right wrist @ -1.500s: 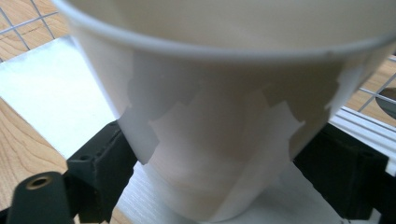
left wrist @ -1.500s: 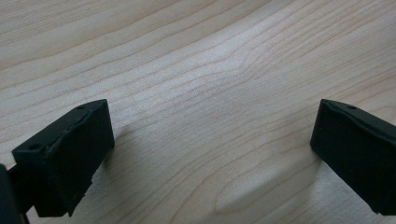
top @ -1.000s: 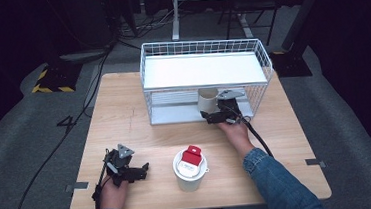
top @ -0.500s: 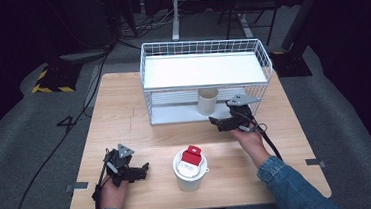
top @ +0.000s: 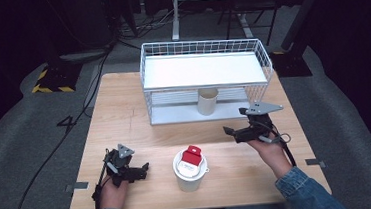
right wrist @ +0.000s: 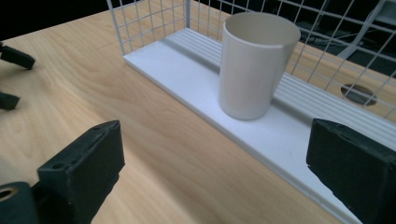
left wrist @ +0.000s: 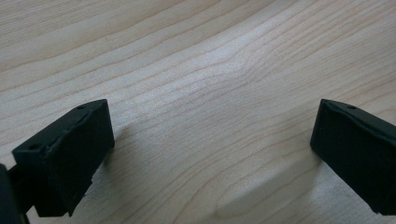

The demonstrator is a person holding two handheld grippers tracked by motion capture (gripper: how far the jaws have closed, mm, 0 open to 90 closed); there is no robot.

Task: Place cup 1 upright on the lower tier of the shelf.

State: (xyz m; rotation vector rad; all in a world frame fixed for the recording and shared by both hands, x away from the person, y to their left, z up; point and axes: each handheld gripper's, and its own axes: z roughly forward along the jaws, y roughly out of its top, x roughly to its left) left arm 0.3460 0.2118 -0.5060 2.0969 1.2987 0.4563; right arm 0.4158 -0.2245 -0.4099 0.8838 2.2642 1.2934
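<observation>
A cream cup point(top: 207, 101) point(right wrist: 256, 65) stands upright on the lower shelf of a white wire rack point(top: 144, 77) at the back of the wooden table. My right gripper point(top: 231, 134) point(right wrist: 215, 172) hovers in front of the rack, to the right of the cup and apart from it. It is open with nothing between its jaws. My left gripper point(top: 141, 170) point(left wrist: 210, 154) rests at the front left, open over bare wood. A white lidded tub point(top: 190, 177) with a red piece point(top: 191, 155) on top stands at the front centre between the two grippers.
The rack's lower shelf point(right wrist: 187, 60) lies flat on the table, and its white upper shelf point(top: 206, 70) covers the cup from above. Bare wood point(top: 124, 114) lies left of the rack. Dark floor and cables surround the table.
My right gripper has drawn back from the cup in the rack, rightward and toward the table's front, with its jaws still open and empty. The cup stays on the lower shelf. The left gripper has not moved.
</observation>
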